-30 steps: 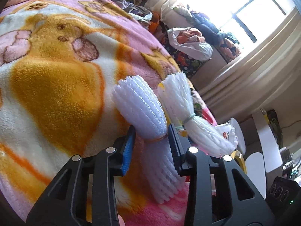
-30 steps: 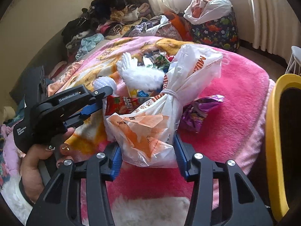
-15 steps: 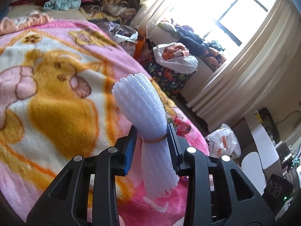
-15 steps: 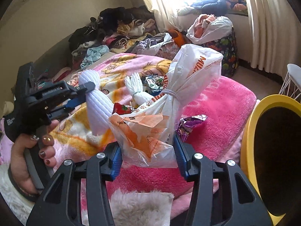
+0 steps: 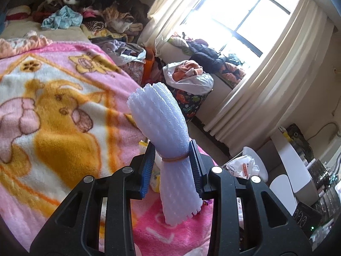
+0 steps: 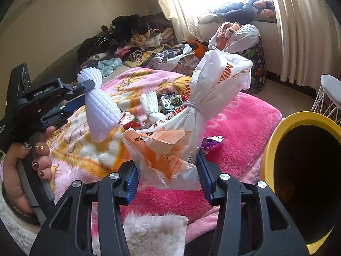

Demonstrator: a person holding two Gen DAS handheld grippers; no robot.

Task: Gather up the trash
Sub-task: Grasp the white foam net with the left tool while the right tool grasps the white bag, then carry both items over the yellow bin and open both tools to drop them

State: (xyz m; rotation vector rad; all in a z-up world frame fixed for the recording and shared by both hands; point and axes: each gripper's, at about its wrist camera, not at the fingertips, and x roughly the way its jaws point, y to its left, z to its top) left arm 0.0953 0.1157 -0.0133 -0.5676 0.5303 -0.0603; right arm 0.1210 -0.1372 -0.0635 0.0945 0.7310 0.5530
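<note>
My left gripper [image 5: 171, 166] is shut on a white foam net bundle [image 5: 164, 128] tied at its waist by a rubber band, held up above the bed. From the right wrist view that same foam bundle [image 6: 100, 106] hangs in the left gripper [image 6: 82, 95], which a hand [image 6: 25, 164] carries. My right gripper [image 6: 168, 178] is shut on a tied white and orange plastic bag [image 6: 181, 128]. A second foam bundle [image 6: 151, 104], a red wrapper [image 6: 129, 121], a green wrapper [image 6: 170, 101] and a purple wrapper [image 6: 210, 141] lie on the pink blanket [image 6: 238, 119].
A yellow-rimmed bin [image 6: 302, 170] with a dark inside stands at the right, beside the bed. Piles of clothes [image 6: 138, 42] lie at the bed's far end. A white wire stool [image 6: 328, 93] and a floral bag of clothes [image 6: 253, 59] stand near the curtained window [image 5: 238, 21].
The left gripper has lifted the foam bundle off the blanket, leaving the second bundle behind. The right gripper has drifted up and sideways with the bag, bringing the yellow bin further into view.
</note>
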